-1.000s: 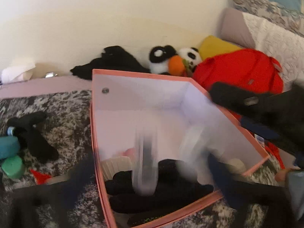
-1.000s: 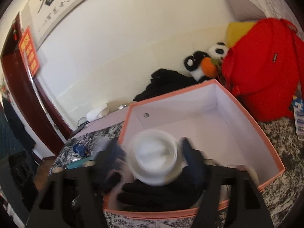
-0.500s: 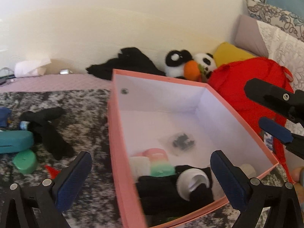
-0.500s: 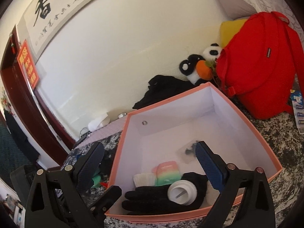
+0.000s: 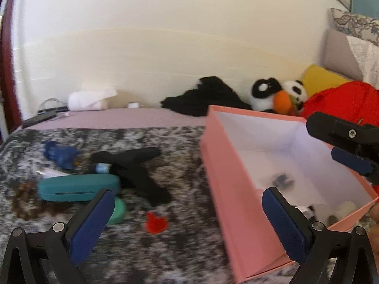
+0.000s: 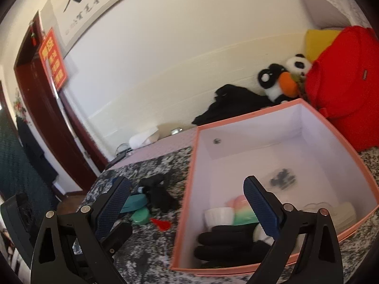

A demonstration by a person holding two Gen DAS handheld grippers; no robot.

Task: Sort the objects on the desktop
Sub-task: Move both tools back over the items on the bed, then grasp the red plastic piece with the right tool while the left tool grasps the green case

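The pink box [image 6: 246, 116] stands open on a speckled cover. Inside lie a black glove [image 6: 227, 242], a white cup [image 6: 218, 215], a pink-and-green item [image 6: 240, 209], a small clear bag [image 6: 281, 177] and a white jar [image 6: 259, 233] half hidden behind a finger. My right gripper [image 6: 187, 189] hangs open and empty over the box's near left corner. My left gripper [image 5: 188, 203] is open and empty, straddling the box's left wall [image 5: 222, 179]. Left of the box lie a teal case [image 5: 78, 187], a black glove [image 5: 135, 165], a green lid [image 5: 119, 209], a red scrap [image 5: 156, 222] and a blue object [image 5: 60, 153].
Behind the box are black clothing [image 5: 203, 99], a panda plush [image 5: 277, 94], a yellow cushion [image 5: 322, 77] and a red backpack [image 6: 343, 78]. A white cloth roll [image 5: 90, 99] and cables lie at the far left by a dark red door frame [image 6: 47, 108].
The right gripper let go of the white jar, which now lies on the black glove in the box. Both grippers opened, and both views swung left toward the loose items.
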